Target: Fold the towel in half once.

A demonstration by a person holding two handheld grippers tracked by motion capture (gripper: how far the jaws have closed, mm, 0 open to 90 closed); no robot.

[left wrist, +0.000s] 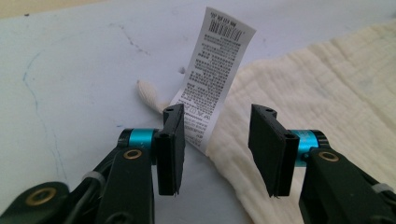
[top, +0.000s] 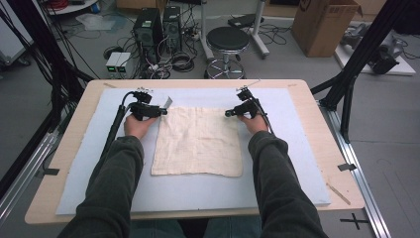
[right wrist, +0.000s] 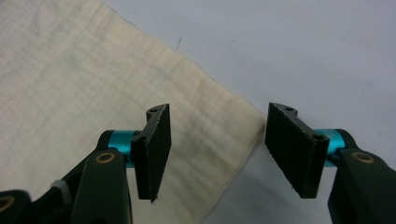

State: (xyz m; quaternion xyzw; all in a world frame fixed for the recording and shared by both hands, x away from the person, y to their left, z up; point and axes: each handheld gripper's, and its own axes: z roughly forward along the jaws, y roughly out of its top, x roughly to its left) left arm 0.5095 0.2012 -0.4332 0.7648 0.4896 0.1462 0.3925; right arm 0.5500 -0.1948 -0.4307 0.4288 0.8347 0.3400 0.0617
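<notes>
A square cream cloth [top: 198,141] lies spread flat on the pale blue mat [top: 198,196]. My left gripper [top: 161,111] sits at the cloth's far left corner [left wrist: 233,140], where a white printed label [left wrist: 215,70] and a small white loop [left wrist: 147,93] stick out. Its jaws [left wrist: 217,119] stand apart on either side of that corner and label, pressing on neither. At the far right corner [right wrist: 243,121] my right gripper [top: 230,113] is low over the cloth [right wrist: 70,84]. Its jaws [right wrist: 215,119] straddle the corner with a gap, open.
The mat covers a wooden table [top: 317,114] with bare rims all round. On the floor behind it are a black stool [top: 227,42], computer towers [top: 158,27] with cables and a cardboard box [top: 322,25]. A black frame post [top: 364,52] stands at the right.
</notes>
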